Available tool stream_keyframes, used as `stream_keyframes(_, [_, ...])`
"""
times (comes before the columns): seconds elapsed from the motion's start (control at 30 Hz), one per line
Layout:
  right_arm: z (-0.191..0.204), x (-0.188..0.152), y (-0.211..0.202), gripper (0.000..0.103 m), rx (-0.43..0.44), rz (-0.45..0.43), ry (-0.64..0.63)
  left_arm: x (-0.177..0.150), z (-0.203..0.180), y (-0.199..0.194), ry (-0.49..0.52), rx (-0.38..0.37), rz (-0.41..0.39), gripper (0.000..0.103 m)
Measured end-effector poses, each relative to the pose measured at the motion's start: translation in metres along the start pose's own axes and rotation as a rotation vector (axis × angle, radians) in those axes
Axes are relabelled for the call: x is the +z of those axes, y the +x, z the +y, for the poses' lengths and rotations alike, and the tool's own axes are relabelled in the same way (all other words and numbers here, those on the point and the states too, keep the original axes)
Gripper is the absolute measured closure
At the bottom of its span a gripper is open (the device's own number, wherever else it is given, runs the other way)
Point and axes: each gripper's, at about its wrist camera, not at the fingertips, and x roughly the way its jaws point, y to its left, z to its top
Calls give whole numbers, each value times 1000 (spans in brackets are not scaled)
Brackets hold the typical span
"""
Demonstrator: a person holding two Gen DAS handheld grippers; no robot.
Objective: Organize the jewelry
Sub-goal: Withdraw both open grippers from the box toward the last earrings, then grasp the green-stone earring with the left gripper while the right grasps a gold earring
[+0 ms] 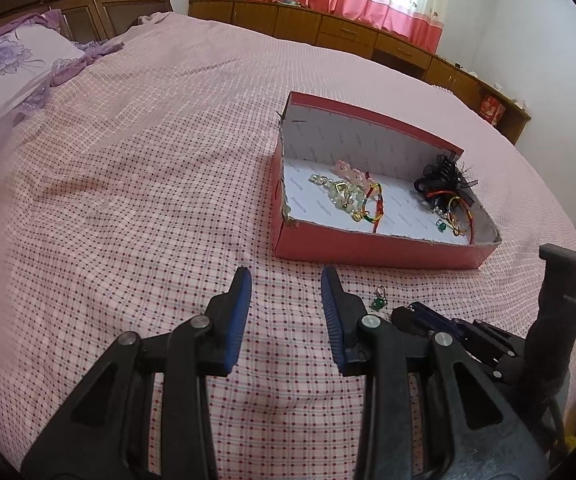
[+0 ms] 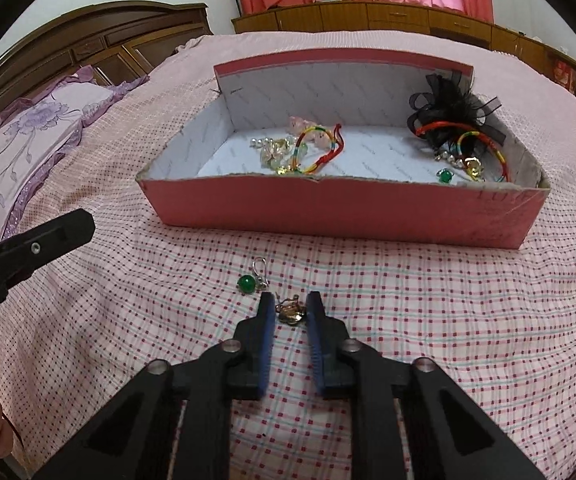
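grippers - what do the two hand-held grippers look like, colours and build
Both match. The left hand-held gripper and right hand-held gripper have black plastic linkage arms with triangular cut-outs, joined by round silver pivot pins. Each finger ends in a narrow blue ribbed pad. No cables or sleeves show. At the right view's left edge, the other gripper's black body bears a small screw and partial white lettering, too cropped to read.

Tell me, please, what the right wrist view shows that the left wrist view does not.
Only the right wrist view shows the gold earring between the right gripper's fingers, nearly shut around it, contact unclear; the left view hides it behind the gripper. Only the left wrist view shows the left gripper open over bare bedspread. Both show the pink box holding bracelets and a black hair bow, and the green bead earring on the bed in front of the box.
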Motion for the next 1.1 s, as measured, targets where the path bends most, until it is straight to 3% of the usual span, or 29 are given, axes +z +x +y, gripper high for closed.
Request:
stream_keyframes(0.37, [-20, 3, -41, 86, 48, -84, 35, 0, -19, 2, 25, -30, 9, 76])
stream_keyframes(0.7, [-57, 3, -93, 86, 25, -162, 81, -6, -44, 12, 65, -67, 42, 76])
stream_keyframes(1.1, [-96, -8, -117, 86, -13, -197, 141, -21, -74, 45, 110, -81, 109, 76])
